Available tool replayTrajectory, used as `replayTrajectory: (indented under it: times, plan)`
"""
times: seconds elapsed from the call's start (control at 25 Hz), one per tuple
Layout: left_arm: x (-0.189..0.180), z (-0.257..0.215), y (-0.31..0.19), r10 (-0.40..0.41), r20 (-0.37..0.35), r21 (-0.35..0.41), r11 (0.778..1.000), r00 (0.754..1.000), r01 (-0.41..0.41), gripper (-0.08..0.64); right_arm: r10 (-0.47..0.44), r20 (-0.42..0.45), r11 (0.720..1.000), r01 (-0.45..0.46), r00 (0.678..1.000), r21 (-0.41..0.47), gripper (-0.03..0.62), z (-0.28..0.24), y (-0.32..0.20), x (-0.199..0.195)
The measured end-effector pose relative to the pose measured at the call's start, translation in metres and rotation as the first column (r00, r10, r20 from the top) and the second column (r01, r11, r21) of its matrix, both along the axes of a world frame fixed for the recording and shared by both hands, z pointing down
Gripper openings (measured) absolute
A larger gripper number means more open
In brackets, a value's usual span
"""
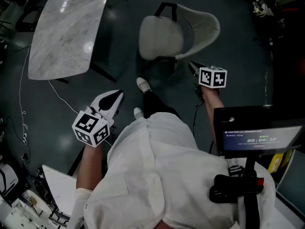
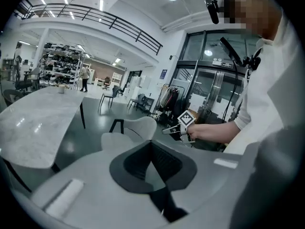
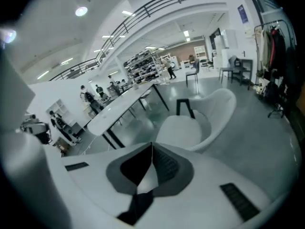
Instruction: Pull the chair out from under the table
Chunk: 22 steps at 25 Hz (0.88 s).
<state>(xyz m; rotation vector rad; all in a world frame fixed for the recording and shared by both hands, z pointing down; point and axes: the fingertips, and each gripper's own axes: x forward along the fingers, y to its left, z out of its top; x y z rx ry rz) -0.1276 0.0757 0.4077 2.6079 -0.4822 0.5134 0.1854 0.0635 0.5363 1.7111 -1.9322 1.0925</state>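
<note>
**A:** Where is the chair?

**B:** The chair [image 1: 164,35] stands on the dark floor [image 1: 124,42], clear of the marble worktop [image 1: 66,32]. In the head view it is to the worktop's right, with a strip of bare floor between them. No part of the seat is under the slab.

**A:** Which way does it face?

**B:** Its curved back is on the side away from the worktop, so the pale seat cushion faces the slab. Black legs show behind it.

**A:** And the left tool?

**B:** The left tool [image 1: 118,95] is low on the left, near the person's white shoes [image 1: 142,85] and well apart from the chair. Its own view shows the two jaws pressed together with nothing between them.

**A:** The right one?

**B:** The right tool [image 1: 191,66] is just beside the near edge of the chair's shell. Its jaws are also closed tip to tip and empty. In its own view the chair lies ahead of the tips and apart from them, so it grips nothing.

**A:** Anything else on the floor?

**B:** A thin white cable [image 1: 52,92] trails from the worktop's near end towards the person.
</note>
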Motion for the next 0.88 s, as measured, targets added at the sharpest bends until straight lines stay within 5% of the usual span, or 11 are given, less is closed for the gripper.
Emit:
replayTrajectory:
  times: [0.2,0.4,0.88]
  plan:
    - [0.015,0.01,0.038,0.012,-0.004,-0.028,1.0,1.0,-0.012,0.008,-0.182,0.039,0.982,0.18,0.982,0.058,0.01,-0.019,0.036,-0.075]
    - [0.033,-0.002,0.072,-0.006,0.006,-0.01,1.0,1.0,0.006,0.008,-0.335,0.032,0.935,0.329,0.942,0.132,0.008,-0.055,0.07,-0.111]
    - [0.153,-0.013,0.148,-0.013,0.005,-0.026,1.0,1.0,0.013,0.008,-0.546,0.011,0.823,0.534,0.838,0.192,0.006,-0.084,0.144,-0.075]
